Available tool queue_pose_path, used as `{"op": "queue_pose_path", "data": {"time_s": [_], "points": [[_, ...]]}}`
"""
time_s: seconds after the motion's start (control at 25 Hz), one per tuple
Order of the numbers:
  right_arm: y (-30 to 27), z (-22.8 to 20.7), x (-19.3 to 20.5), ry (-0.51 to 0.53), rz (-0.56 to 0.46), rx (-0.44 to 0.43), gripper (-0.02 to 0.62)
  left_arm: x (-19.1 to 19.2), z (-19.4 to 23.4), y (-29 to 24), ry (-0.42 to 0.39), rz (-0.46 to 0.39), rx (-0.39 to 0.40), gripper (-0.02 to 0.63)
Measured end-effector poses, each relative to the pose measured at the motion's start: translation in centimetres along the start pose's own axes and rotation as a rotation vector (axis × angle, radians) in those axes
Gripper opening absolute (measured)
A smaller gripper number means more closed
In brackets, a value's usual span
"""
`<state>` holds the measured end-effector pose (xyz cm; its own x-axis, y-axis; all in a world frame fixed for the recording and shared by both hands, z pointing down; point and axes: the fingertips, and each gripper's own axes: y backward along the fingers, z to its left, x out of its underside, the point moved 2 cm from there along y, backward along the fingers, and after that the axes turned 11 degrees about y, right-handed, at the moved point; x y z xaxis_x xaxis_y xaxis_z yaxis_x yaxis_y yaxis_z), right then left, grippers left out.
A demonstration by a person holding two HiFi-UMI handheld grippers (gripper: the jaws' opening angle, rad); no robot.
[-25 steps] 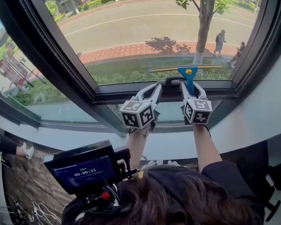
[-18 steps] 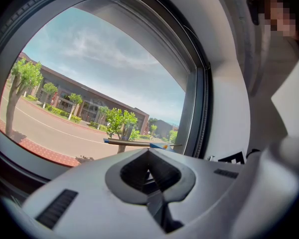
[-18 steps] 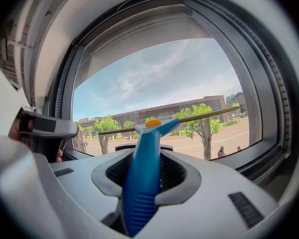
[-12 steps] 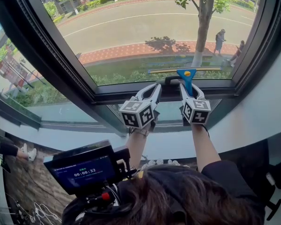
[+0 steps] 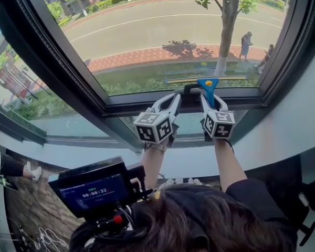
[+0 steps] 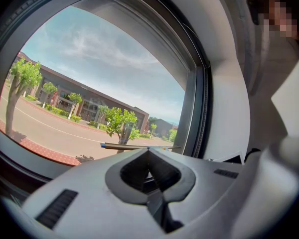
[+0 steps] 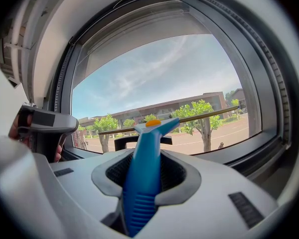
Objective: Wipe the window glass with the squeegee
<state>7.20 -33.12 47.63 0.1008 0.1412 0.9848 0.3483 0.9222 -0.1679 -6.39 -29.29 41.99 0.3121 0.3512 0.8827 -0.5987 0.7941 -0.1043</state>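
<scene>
The squeegee point(image 5: 208, 88) has a blue handle with an orange dot and a long thin blade point(image 5: 220, 79) lying level against the lower part of the window glass point(image 5: 168, 30). My right gripper point(image 5: 210, 103) is shut on the blue handle point(image 7: 142, 183), and the blade point(image 7: 199, 116) crosses the pane ahead of it. My left gripper point(image 5: 170, 103) is just to the left, jaws shut with nothing between them, its tips point(image 6: 149, 156) near the bottom frame. The blade's left end point(image 6: 134, 146) shows above those tips.
A black window handle point(image 5: 190, 91) sits on the bottom frame between the grippers. The dark window frame point(image 5: 147, 105) runs below the pane, with a thick post point(image 5: 47, 56) at the left. A small monitor point(image 5: 97, 189) is mounted low in the head view. Street, trees and walkers lie outside.
The squeegee and the right gripper have drifted very slightly to the left along the bottom of the pane. The left gripper has hardly moved.
</scene>
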Motion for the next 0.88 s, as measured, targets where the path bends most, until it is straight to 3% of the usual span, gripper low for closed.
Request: {"op": "queue_pose_path", "data": {"time_s": [0.88], "points": [[1.3, -0.7, -0.6, -0.071, -0.036, -0.023, 0.132, 0.1, -1.0, -0.8, -0.012, 0.008, -0.005, 0.002]]}}
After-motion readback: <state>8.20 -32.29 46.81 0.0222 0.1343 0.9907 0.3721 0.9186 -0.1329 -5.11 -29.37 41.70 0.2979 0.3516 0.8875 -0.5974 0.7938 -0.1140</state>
